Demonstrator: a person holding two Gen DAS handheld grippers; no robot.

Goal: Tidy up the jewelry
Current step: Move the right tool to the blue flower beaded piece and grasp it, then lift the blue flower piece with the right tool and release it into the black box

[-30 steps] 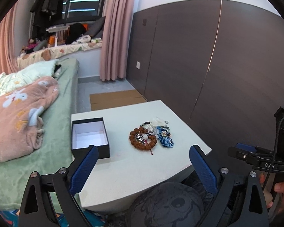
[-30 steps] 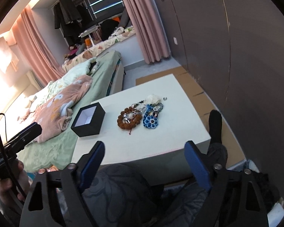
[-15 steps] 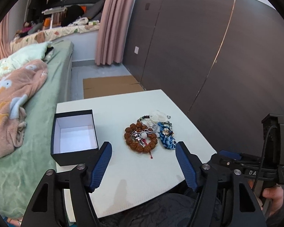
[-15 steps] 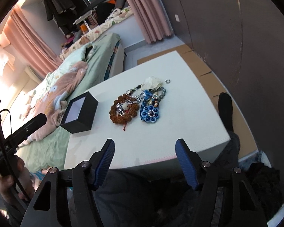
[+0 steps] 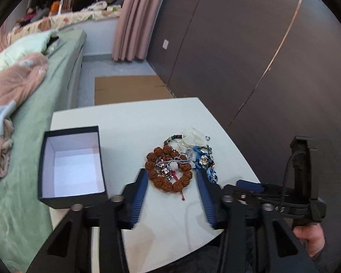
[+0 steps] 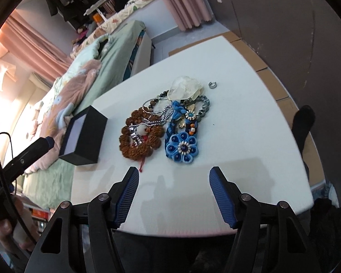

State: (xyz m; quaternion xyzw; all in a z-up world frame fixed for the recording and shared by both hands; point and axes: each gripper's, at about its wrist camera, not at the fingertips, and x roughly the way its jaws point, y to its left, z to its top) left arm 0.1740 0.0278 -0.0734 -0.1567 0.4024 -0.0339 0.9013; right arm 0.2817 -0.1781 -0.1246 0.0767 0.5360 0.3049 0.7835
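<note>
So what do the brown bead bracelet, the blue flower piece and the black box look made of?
Brown bead bracelet: rough, knobbly matte beads, probably seed or wood. Blue flower piece: soft felt-like fabric with glossy beads. Black box: matte card, white lining.

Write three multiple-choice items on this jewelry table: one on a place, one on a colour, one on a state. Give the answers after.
1. Where does the black box stand relative to the jewelry pile in the right wrist view?
A. left of it
B. right of it
C. on top of it

2. What colour is the flower piece?
A. red
B. blue
C. yellow

3. What is in the box?
A. a ring
B. the brown bead bracelet
C. nothing

Answers: 1 A, the box sits toward the bed side. 2 B, its petals are blue. 3 C, its white inside is bare; the brown bead bracelet lies on the table.
</note>
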